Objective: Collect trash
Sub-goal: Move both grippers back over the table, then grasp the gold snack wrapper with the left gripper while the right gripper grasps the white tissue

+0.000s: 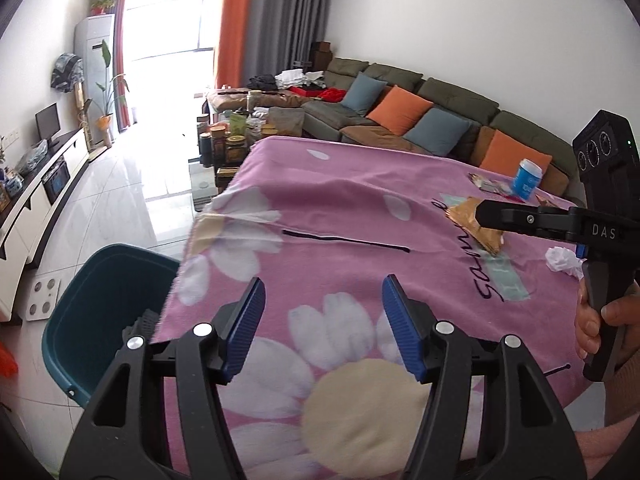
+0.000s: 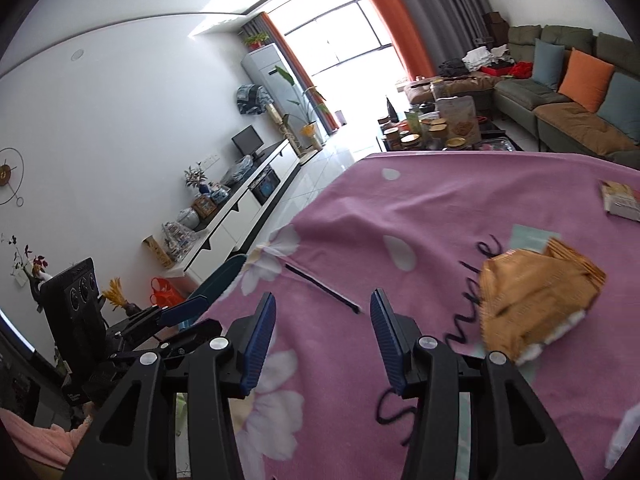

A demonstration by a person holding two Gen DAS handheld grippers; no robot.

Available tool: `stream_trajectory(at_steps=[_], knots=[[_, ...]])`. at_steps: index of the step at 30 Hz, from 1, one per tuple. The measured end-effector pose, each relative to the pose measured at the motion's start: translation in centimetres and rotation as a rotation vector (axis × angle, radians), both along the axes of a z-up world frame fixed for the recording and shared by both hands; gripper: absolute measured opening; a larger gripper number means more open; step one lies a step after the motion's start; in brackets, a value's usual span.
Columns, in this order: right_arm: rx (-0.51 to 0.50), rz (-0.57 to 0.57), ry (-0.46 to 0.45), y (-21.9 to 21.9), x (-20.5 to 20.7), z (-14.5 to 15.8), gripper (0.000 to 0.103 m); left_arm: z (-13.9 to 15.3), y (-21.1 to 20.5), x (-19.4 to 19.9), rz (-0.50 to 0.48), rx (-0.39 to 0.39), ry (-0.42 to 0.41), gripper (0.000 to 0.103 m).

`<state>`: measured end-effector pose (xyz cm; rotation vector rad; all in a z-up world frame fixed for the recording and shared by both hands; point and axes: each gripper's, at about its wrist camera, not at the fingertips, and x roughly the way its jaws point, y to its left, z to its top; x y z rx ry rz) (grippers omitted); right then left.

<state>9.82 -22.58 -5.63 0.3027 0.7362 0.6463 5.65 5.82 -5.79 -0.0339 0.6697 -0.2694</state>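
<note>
Covering the table is a pink fleece blanket (image 1: 352,200) printed with large white daisies and dark handwritten letters. The left gripper (image 1: 323,320), black with blue ribbed pads, hangs above the near part of this blanket; its jaws stand apart and there is nothing between them. The right gripper (image 2: 323,344), of the same make, is also released and empty, with only the flower pattern visible between its pads. In the left wrist view, the right gripper comes in from the right edge, and a hand (image 1: 596,320) holds its black handle.

The trash lies on the blanket. A crumpled orange-brown snack bag (image 2: 536,300) rests on the written letters, to the right of the right gripper and apart from its pads. A thin black stick (image 1: 346,240) lies flat on the cloth, beyond both grippers. A crumpled white paper ball (image 1: 562,262) sits near the right edge of the left wrist view. Farther back stand a small blue and white cup (image 1: 527,178) and a flat printed wrapper (image 2: 620,200).

A dark teal plastic bin (image 1: 100,312) stands on the tiled floor beside the left edge of the table, partly hidden under the hanging blanket. Behind the table there is a green sofa (image 1: 460,96) with orange and blue cushions.
</note>
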Motion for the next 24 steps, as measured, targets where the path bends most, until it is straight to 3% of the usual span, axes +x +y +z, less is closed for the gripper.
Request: stream_trajectory(at_steps=[12, 24], knots=[[-0.018, -0.284, 0.013, -11.3, -3.7, -1.5, 0.047, -0.8, -8.7, 1.6, -0.183, 0.007, 0.033, 0.060], [-0.024, -0.520, 0.049, -19.6, -6.2, -3.0, 0.056, -0.8, -14.4, 5.0, -0.256, 0.026, 0.076, 0.066]])
